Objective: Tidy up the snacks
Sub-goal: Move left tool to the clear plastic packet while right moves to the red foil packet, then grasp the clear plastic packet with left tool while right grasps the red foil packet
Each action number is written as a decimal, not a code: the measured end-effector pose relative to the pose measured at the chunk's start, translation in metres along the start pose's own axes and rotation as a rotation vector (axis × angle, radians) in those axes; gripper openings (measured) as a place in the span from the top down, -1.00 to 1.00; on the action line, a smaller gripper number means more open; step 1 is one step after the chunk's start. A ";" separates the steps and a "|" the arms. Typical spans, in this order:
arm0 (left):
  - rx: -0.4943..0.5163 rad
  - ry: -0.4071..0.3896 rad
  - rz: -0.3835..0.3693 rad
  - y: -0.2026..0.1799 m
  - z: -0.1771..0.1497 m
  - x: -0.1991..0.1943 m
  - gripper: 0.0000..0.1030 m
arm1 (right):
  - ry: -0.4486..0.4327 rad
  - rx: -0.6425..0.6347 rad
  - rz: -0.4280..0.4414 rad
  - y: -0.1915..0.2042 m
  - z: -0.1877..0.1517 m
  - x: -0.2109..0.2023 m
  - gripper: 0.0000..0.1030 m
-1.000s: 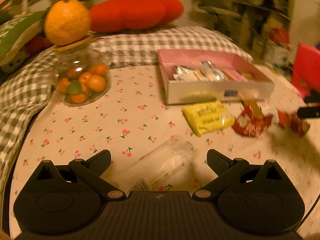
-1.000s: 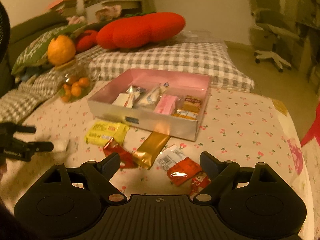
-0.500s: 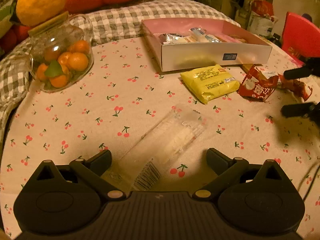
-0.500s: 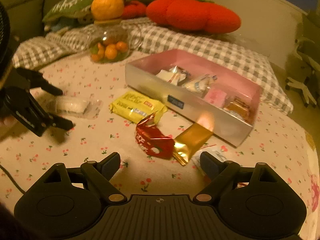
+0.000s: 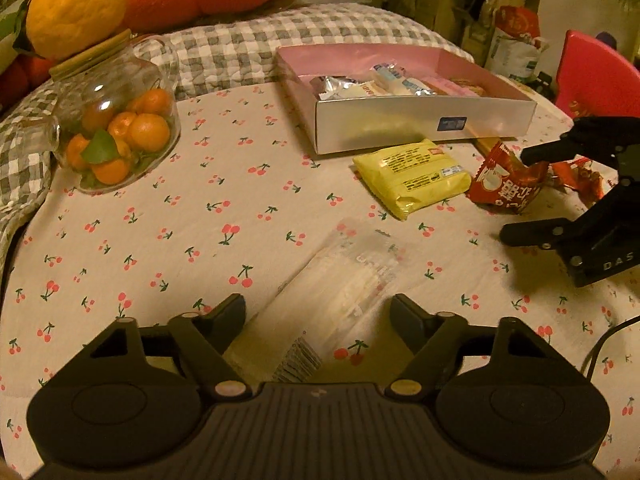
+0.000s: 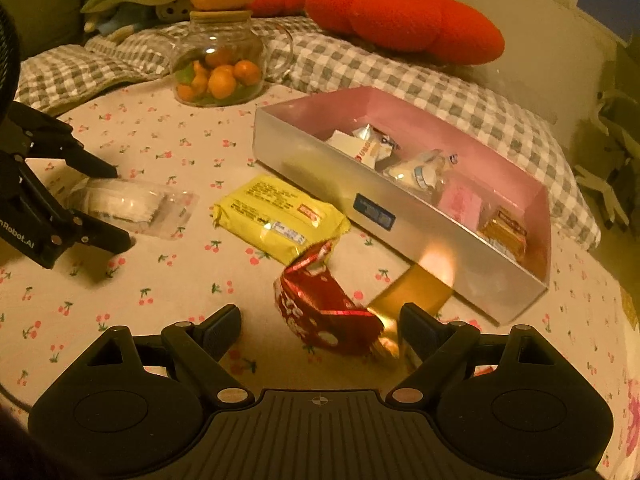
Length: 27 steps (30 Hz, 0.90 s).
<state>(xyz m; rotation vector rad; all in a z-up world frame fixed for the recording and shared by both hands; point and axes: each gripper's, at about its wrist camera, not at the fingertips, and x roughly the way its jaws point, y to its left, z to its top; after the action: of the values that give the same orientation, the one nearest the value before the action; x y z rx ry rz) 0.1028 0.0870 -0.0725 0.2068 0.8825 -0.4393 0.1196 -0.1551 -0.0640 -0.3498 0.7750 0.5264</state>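
Note:
A silver box with a pink inside [image 5: 404,120] [image 6: 320,160] holds several wrapped snacks. A clear pack of white wafers [image 5: 340,288] [image 6: 124,202] lies on the cherry-print cloth between the open jaws of my left gripper [image 5: 318,314] [image 6: 116,206]. A red snack bag [image 6: 320,308] [image 5: 506,190] lies between the open jaws of my right gripper [image 6: 320,330] [image 5: 524,194]. A yellow pack [image 5: 412,176] [image 6: 276,220] lies in front of the box. A gold bar [image 6: 412,296] lies against the box's front wall.
A glass jar of small oranges [image 5: 116,128] [image 6: 220,68] with a big orange on its lid stands at the back left. A checked cushion [image 5: 320,32] and red pillow [image 6: 400,16] lie behind the table. More red wrappers [image 5: 580,176] lie at the right.
Both grippers have moved forward and down. The left now straddles the clear wafer pack; the right now straddles the red snack bag. Both stay open.

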 end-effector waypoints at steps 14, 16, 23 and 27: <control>-0.032 -0.008 -0.003 -0.001 0.003 -0.004 0.36 | -0.002 -0.081 0.017 0.017 0.005 0.002 -0.11; -0.048 -0.008 -0.003 0.000 0.004 -0.004 0.40 | -0.006 -0.091 0.002 0.016 0.005 0.000 0.19; -0.075 -0.001 0.006 0.000 0.006 -0.004 0.44 | -0.012 -0.071 -0.008 0.010 0.006 -0.003 0.28; -0.107 0.011 0.002 0.001 0.007 -0.005 0.46 | -0.019 -0.031 0.005 0.006 0.009 -0.007 0.28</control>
<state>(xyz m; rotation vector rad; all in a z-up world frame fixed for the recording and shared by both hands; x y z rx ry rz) 0.1057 0.0866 -0.0644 0.1124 0.9139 -0.3884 0.1172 -0.1483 -0.0535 -0.3709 0.7504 0.5465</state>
